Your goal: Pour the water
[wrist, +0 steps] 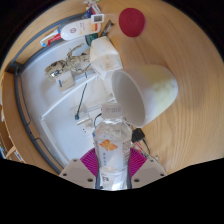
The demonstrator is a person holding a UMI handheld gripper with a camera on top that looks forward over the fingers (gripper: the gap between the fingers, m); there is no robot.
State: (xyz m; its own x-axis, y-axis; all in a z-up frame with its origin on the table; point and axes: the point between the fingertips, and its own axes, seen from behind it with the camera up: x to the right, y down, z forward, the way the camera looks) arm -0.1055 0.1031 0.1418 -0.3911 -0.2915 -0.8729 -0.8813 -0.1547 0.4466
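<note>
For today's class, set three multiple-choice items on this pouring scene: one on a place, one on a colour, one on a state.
1. Where is the white cup?
A. just beyond the bottle's top
B. beside the red lid
C. behind the fingers

2. What colour is the round lid on the wooden table?
A. blue
B. red
C. green

3. How does the clear bottle stand to the hand-held gripper?
A. it lies loose on the table
B. it is held between the two fingers
C. it stands far ahead of them

Answers: 1 A, the cup's open mouth sits right past the bottle's top; 2 B, the lid is plainly red; 3 B, both pink pads press on the bottle's sides.
</note>
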